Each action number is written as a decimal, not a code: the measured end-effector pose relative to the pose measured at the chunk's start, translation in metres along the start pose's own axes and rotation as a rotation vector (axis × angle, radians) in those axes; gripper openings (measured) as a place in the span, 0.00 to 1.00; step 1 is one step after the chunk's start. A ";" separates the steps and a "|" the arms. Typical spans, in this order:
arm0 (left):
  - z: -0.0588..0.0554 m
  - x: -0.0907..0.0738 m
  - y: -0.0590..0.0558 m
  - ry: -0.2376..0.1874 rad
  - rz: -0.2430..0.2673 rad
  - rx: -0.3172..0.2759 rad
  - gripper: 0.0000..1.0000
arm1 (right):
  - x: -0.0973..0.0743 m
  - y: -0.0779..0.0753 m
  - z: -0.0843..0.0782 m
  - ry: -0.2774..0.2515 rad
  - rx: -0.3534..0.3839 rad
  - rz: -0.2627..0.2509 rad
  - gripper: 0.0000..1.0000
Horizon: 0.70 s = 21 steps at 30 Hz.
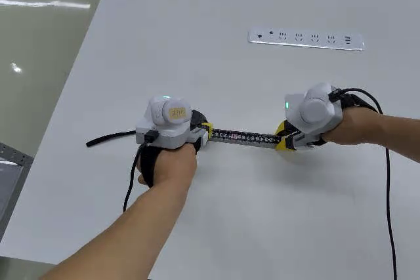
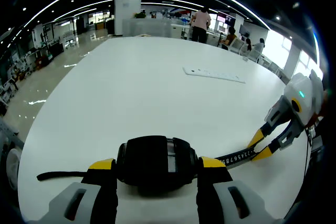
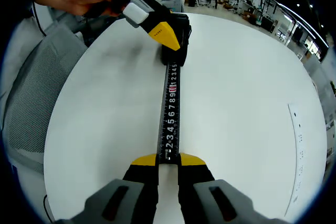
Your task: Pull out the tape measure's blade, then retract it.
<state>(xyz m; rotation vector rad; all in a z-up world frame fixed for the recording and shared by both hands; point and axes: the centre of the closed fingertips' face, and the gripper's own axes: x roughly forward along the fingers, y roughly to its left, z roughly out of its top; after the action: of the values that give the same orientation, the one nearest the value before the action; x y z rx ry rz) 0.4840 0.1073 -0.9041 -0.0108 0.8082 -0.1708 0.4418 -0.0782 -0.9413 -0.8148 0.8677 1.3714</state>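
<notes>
The black tape measure (image 2: pixel 156 153) lies on the white table (image 1: pixel 249 227), pinched in the jaws of the left gripper (image 2: pixel 157 164); its blade (image 3: pixel 170 108) (numbered, partly out) reaches the right gripper (image 3: pixel 169 160), whose jaws clamp its tip; a power strip (image 1: pixel 305 38) lies well beyond

My left tongs (image 1: pixel 205 132) sit at the black tape measure (image 1: pixel 199 121), one yellow tip against its case; my left hand (image 1: pixel 167 165) wraps the handle below. The blade (image 1: pixel 243 138) stands drawn out, low over the white tabletop (image 1: pixel 230 214), printed scale upward, running straight to my right tongs (image 1: pixel 282 137), whose yellow tips close about its far end. My right hand (image 1: pixel 354 126) holds that tool. One black cable (image 1: pixel 108 138) trails left; another (image 1: pixel 389 188) runs down the right side. A white power strip (image 1: pixel 305 39) lies well beyond, apart from both tools. Glossy floor (image 1: pixel 46 31) borders the left edge
</notes>
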 end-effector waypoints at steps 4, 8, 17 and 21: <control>0.000 0.001 0.000 0.001 0.000 0.000 0.57 | 0.002 -0.002 0.003 -0.006 -0.001 -0.005 0.12; 0.000 0.000 0.001 0.002 -0.001 0.000 0.57 | 0.003 -0.002 0.006 -0.010 -0.001 -0.009 0.12; 0.000 0.001 0.001 0.003 0.000 -0.001 0.57 | 0.001 -0.002 0.015 -0.018 -0.012 -0.029 0.12; 0.000 0.002 0.001 0.002 0.000 -0.001 0.57 | 0.001 -0.001 0.021 -0.028 -0.013 -0.036 0.12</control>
<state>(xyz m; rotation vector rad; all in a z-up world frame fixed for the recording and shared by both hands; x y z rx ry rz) 0.4858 0.1083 -0.9052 -0.0111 0.8105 -0.1705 0.4442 -0.0595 -0.9329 -0.8162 0.8193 1.3552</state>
